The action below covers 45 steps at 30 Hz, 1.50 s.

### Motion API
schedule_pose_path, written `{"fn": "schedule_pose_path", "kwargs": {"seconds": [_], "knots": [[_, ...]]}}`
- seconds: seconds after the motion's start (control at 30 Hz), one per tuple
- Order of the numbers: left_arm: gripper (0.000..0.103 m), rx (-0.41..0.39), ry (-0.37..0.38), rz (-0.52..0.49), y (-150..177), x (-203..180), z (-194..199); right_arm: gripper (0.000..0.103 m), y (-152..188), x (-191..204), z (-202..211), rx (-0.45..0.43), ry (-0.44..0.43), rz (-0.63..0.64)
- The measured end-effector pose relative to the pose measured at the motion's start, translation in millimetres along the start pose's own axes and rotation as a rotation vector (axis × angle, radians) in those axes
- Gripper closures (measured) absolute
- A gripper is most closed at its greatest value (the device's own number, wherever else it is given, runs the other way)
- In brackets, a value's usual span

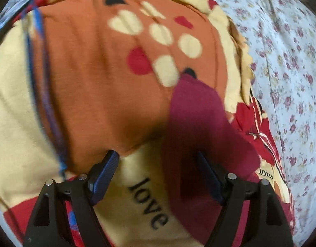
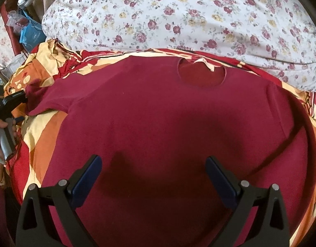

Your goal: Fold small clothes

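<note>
Fingers (image 2: 217, 177) of the right gripper (image 2: 152, 175) hang spread above a maroon T-shirt (image 2: 158, 113) laid flat on a patterned bedspread (image 2: 44, 127). Left gripper (image 1: 158, 164), fingers also spread and pinching nothing, hovers at the shirt's sleeve (image 1: 195, 113), beside a floral quilt (image 2: 178, 16).

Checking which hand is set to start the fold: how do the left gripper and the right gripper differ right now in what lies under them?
The left gripper hovers at the maroon T-shirt's sleeve end, mostly over the patterned blanket; the right gripper hangs over the shirt's body. The left view is motion-blurred; the right view is sharp. Both stand open, gripping nothing.
</note>
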<state>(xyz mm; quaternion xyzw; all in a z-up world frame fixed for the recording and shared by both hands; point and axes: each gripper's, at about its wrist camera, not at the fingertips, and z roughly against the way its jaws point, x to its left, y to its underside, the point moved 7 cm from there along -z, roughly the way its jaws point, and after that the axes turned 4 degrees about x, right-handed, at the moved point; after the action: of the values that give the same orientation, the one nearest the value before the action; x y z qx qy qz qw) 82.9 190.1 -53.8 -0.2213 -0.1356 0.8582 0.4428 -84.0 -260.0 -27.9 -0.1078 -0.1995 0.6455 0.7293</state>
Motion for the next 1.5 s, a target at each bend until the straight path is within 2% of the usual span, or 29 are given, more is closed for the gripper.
{"fn": "schedule_pose_path", "kwargs": {"seconds": [0.03,0.07,0.1,0.17,0.2,0.27,0.3,0.47,0.6,0.77,0.9,0.97,1.03,1.13,1.2,1.27,1.33,1.5], "knots": [[0.034,-0.010,-0.006,-0.001,0,-2,0,0.000,0,0,-1,0.002,0.001,0.001],[0.046,-0.020,0.007,0.002,-1,-3,0,0.000,0,0,-2,0.005,0.002,0.001],[0.072,-0.030,0.042,-0.007,-3,-7,0,0.000,1,0,-3,0.006,0.002,0.000],[0.098,-0.036,0.020,-0.039,-4,-6,3,0.000,1,0,-3,0.006,0.001,-0.003],[0.103,-0.038,0.051,-0.036,-4,-7,6,0.000,1,0,-3,0.005,0.000,-0.005],[0.103,-0.045,0.131,-0.020,-3,-10,19,0.000,1,0,-1,0.001,-0.009,-0.013],[0.103,-0.062,0.144,-0.027,-1,-12,29,0.000,1,0,0,-0.002,-0.013,-0.016],[0.103,-0.163,0.244,-0.153,17,-57,91,0.000,0,-6,10,-0.021,-0.016,-0.028],[0.103,-0.154,0.353,-0.273,49,-111,126,0.000,-3,-17,21,-0.048,-0.017,-0.055],[0.103,-0.094,0.446,-0.462,117,-186,147,0.000,-2,-29,34,-0.065,-0.021,-0.055],[0.103,-0.038,0.444,-0.574,171,-227,135,0.000,3,-37,39,-0.060,0.013,-0.035],[0.103,0.005,0.429,-0.611,193,-236,124,0.000,6,-45,38,-0.049,0.002,-0.059],[0.103,0.082,0.405,-0.658,221,-244,105,0.000,11,-54,36,-0.044,0.011,-0.085],[0.101,0.156,0.364,-0.688,251,-243,85,0.000,16,-62,33,-0.040,0.023,-0.104],[0.088,0.130,0.373,-0.726,256,-243,90,0.000,18,-63,34,-0.039,0.026,-0.106],[0.077,0.154,0.405,-0.765,257,-241,104,0.000,17,-64,36,-0.045,0.021,-0.111],[0.076,0.143,0.436,-0.771,249,-235,121,0.000,12,-64,38,-0.055,-0.007,-0.124],[0.073,-0.043,0.378,-0.763,204,-201,156,0.000,-11,-56,30,-0.078,-0.219,-0.249]]}}
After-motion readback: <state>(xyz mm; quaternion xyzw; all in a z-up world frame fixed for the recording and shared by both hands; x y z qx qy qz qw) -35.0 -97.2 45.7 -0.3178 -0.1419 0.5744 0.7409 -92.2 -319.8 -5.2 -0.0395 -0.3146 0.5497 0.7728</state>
